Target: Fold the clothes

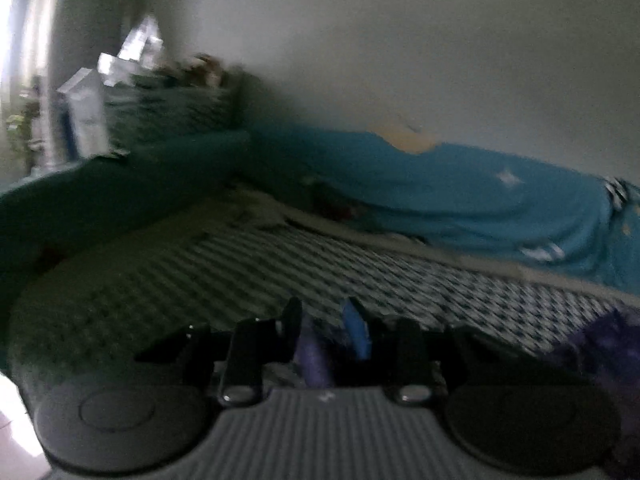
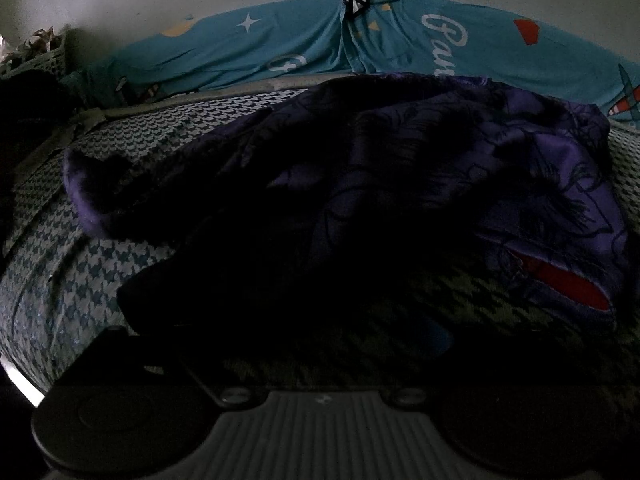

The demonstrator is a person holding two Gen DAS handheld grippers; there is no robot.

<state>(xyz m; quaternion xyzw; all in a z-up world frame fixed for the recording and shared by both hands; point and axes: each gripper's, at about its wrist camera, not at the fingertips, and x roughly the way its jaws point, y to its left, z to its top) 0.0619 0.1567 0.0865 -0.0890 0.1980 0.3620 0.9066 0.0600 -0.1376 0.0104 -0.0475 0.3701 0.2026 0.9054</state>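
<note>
A: Covering the frame's middle, the purple garment (image 2: 360, 184) is seen rumpled on the houndstooth bed (image 2: 80, 264); nothing is folded yet.

B: A purple fold is pinched by the narrowed left gripper (image 1: 326, 332); the right gripper's jaws are held wide, lost in shadow.

A dim room: plain pale wall (image 1: 400, 40) behind a bed in houndstooth sheet (image 1: 280, 264).
</note>
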